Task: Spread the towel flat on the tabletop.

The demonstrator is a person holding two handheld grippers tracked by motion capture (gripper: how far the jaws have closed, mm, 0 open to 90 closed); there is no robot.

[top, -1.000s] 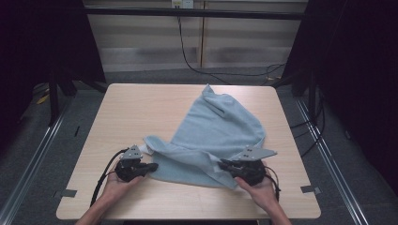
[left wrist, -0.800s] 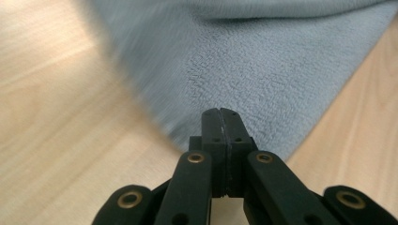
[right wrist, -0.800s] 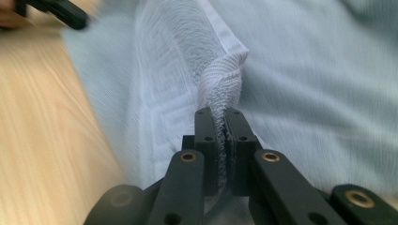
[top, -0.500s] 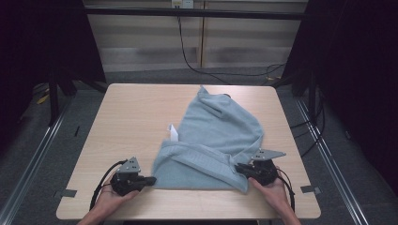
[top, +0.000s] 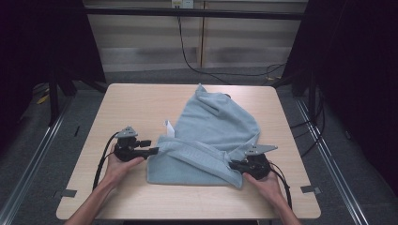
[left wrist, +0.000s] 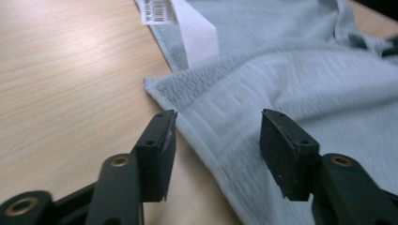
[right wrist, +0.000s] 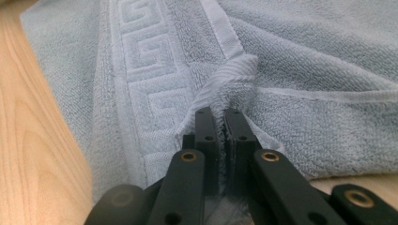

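Observation:
A light blue towel (top: 211, 136) lies crumpled and partly folded on the wooden table (top: 131, 103), with a white label (top: 169, 127) at its left edge. My left gripper (top: 153, 151) sits at the towel's left corner. In the left gripper view its jaws (left wrist: 218, 136) have just been opening; the towel's hem (left wrist: 225, 117) lies between them, with neither pad pressing on it. My right gripper (top: 233, 165) is at the towel's near right corner. In the right gripper view it (right wrist: 223, 117) is shut on a pinched fold of the towel (right wrist: 234, 70).
The label (left wrist: 197, 28) carries a barcode. Bare tabletop stretches left of the towel and along the near edge (top: 187, 206). Black cables (top: 101, 164) trail from both grippers. Dark frames and floor rails surround the table.
The towel, held up and spread a second ago, now lies on the table with a band folded across its front. The left jaws have let go of the left corner and opened.

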